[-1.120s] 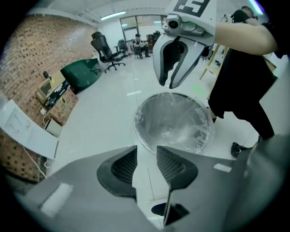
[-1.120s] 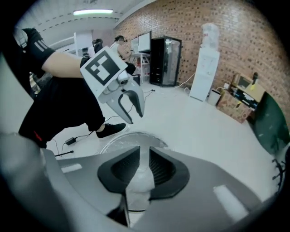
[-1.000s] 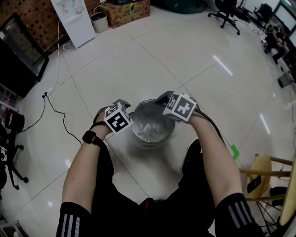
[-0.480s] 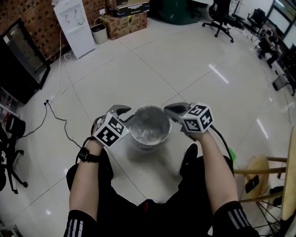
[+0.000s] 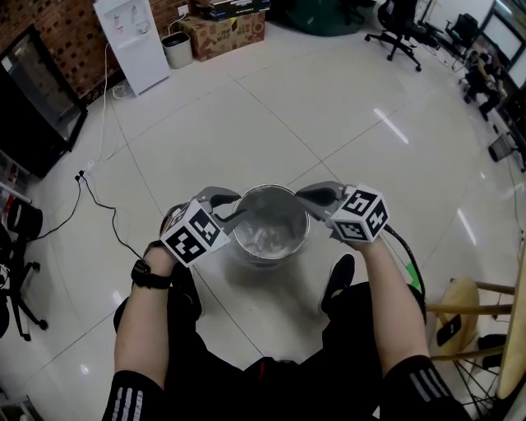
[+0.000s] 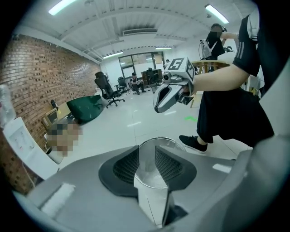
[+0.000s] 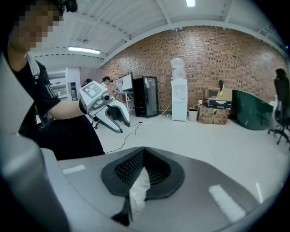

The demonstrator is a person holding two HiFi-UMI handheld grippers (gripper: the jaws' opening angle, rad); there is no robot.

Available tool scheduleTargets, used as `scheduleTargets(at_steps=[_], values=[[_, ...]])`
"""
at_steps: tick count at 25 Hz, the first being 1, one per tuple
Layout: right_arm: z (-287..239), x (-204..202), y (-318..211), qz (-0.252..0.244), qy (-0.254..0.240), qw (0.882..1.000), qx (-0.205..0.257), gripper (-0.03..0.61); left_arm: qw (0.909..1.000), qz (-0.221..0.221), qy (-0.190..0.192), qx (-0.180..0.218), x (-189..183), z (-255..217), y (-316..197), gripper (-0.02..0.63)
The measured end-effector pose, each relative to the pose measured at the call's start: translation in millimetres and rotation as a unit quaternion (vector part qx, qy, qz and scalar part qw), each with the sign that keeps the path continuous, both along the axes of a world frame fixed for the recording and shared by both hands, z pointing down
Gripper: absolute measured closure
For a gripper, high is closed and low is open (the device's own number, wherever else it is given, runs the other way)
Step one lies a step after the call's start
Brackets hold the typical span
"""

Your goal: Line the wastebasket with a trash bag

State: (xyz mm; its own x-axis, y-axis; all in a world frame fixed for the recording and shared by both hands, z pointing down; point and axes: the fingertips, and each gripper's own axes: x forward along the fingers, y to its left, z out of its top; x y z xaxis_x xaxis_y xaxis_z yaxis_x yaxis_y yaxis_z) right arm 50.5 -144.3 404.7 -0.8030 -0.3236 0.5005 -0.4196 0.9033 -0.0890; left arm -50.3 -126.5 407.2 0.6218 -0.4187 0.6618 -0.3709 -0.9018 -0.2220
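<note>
A shiny metal wastebasket (image 5: 278,190) stands on the white tile floor between my feet, with crinkled clear trash bag (image 5: 265,234) inside it. My left gripper (image 5: 237,205) hovers at the basket's left rim. In the left gripper view (image 6: 147,167) its jaws have just closed a little and stand narrowly apart, with pale translucent bag film (image 6: 152,199) filling the gap. Beyond them shows the wastebasket (image 6: 156,144). My right gripper (image 5: 302,196) hovers at the right rim. It (image 7: 140,174) is shut on a white crumpled strip of the bag (image 7: 137,192).
A white water dispenser (image 5: 131,37), a small bin (image 5: 175,37) and a cardboard box (image 5: 222,25) stand at the far wall. A black cable (image 5: 99,193) trails on the left floor. A wooden stool (image 5: 464,304) is at my right, an office chair (image 5: 399,20) far back.
A second ago both grippers were over the basket's mouth. They have since risen and drawn apart to either side of the rim. Over the last half second they hardly moved.
</note>
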Motion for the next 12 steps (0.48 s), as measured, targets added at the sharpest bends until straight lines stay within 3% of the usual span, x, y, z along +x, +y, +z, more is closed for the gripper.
scheduleTargets(at_steps=[4,12], values=[[-2.9,-5.0,-1.7,-0.016,0.014,1.0,0.008,0.572,0.9999,-0.003,0.013,-0.006,-1.3,-2.7,-5.8,0.509],[-2.8,-10.1,1.2,-0.021,0.024,0.999,0.021,0.572,0.9999,0.007,-0.006,-0.004,-0.6,3.9,-0.8,0.509]])
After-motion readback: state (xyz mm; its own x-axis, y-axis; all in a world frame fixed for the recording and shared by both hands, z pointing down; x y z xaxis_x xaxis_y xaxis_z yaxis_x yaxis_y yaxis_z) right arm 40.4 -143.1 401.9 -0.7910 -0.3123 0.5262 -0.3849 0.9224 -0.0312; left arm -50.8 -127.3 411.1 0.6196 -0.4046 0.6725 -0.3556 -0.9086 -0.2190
